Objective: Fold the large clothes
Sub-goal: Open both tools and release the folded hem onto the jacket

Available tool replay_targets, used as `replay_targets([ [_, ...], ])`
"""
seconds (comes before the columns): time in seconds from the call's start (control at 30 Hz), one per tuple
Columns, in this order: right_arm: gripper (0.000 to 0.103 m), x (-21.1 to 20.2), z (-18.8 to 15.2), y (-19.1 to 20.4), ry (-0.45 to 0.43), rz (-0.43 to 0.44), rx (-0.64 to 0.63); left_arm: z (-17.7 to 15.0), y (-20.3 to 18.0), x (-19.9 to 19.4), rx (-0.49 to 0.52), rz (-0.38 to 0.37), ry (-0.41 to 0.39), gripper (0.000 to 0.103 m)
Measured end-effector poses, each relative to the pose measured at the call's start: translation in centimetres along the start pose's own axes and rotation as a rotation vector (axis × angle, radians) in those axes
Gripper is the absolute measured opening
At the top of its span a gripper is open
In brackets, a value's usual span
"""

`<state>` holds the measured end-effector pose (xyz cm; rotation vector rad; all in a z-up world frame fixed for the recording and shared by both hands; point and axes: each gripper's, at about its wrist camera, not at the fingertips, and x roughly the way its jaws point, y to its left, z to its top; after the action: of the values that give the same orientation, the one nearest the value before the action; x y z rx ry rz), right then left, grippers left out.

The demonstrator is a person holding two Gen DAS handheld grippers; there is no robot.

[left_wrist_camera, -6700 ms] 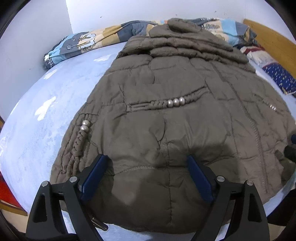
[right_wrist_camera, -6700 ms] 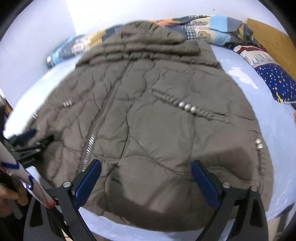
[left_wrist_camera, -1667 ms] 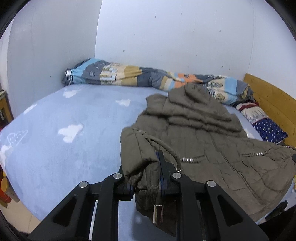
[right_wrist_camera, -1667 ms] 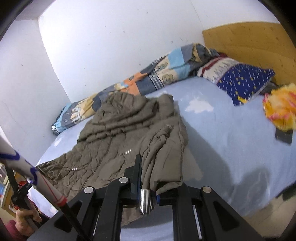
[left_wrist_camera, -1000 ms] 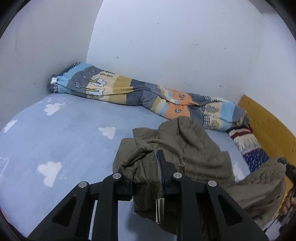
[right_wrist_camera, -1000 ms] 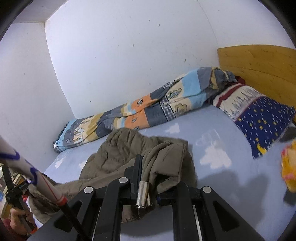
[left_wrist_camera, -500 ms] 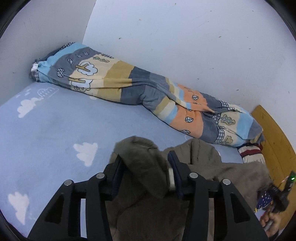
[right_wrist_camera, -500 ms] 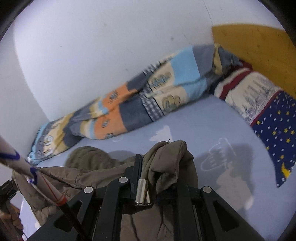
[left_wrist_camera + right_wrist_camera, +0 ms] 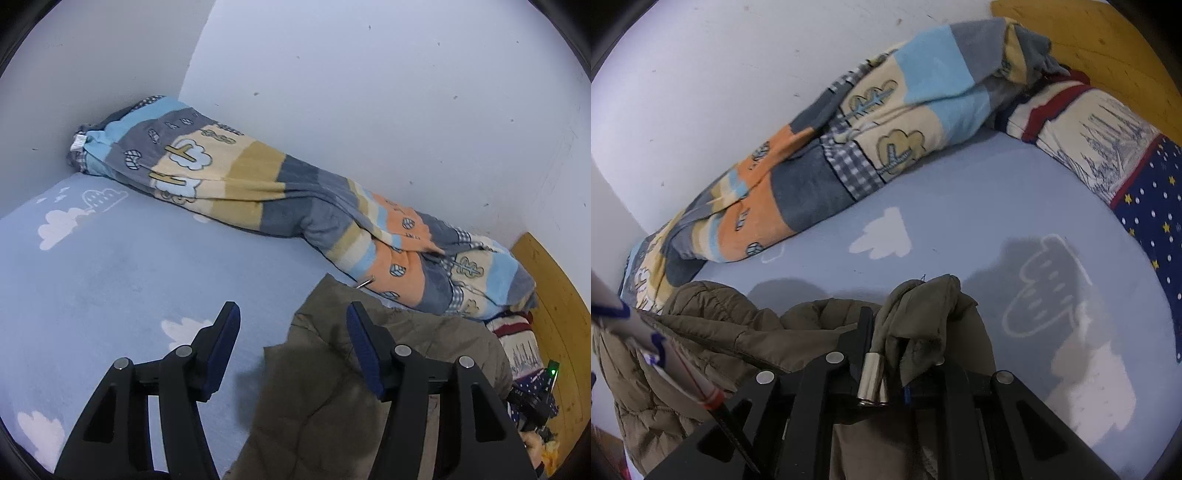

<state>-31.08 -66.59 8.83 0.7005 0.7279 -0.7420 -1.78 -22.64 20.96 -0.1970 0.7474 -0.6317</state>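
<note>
- Left wrist view: the left claw [image 9: 291,328] is opening, its blue pads apart with nothing pressed between them; the brown jacket [image 9: 325,398] lies on the blue bed [image 9: 110,277] under its right finger, near the striped blanket [image 9: 258,192].
- Right wrist view: the right claw [image 9: 886,354] is clamped on a bunched fold of the jacket [image 9: 923,310], a metal cord end [image 9: 871,380] hanging between the fingers.
</note>
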Motion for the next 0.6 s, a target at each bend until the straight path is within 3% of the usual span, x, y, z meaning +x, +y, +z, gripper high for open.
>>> replay_targets([
  [0.1, 0.016, 0.3, 0.3, -0.7, 0.032, 0.039, 0.052, -1.0, -1.9, 0.2, 0.061, -0.032, 0.025, 0.059],
  [0.23, 0.036, -1.4, 0.9, -2.2, 0.044, 0.156, 0.151, -3.7, -7.5, 0.4, 0.204, -0.121, 0.056, 0.059],
  [0.3, 0.066, -3.0, 1.1, -2.8, 0.013, 0.178, 0.172, -5.1, -10.1, 1.0, 0.255, -0.164, 0.089, 0.059],
  [0.33, 0.071, -4.1, 1.3, -3.1, -0.018, 0.181, 0.175, -5.9, -11.4, 1.6, 0.282, -0.177, 0.116, 0.059],
  [0.43, 0.072, -6.6, 1.7, -3.7, -0.060, 0.209, 0.157, -8.0, -14.0, 3.4, 0.326, -0.187, 0.161, 0.059],
  [0.6, 0.072, -6.9, -0.5, 0.2, -0.017, 0.178, -0.065, -10.1, -15.2, 7.4, 0.319, -0.122, 0.229, 0.059],
])
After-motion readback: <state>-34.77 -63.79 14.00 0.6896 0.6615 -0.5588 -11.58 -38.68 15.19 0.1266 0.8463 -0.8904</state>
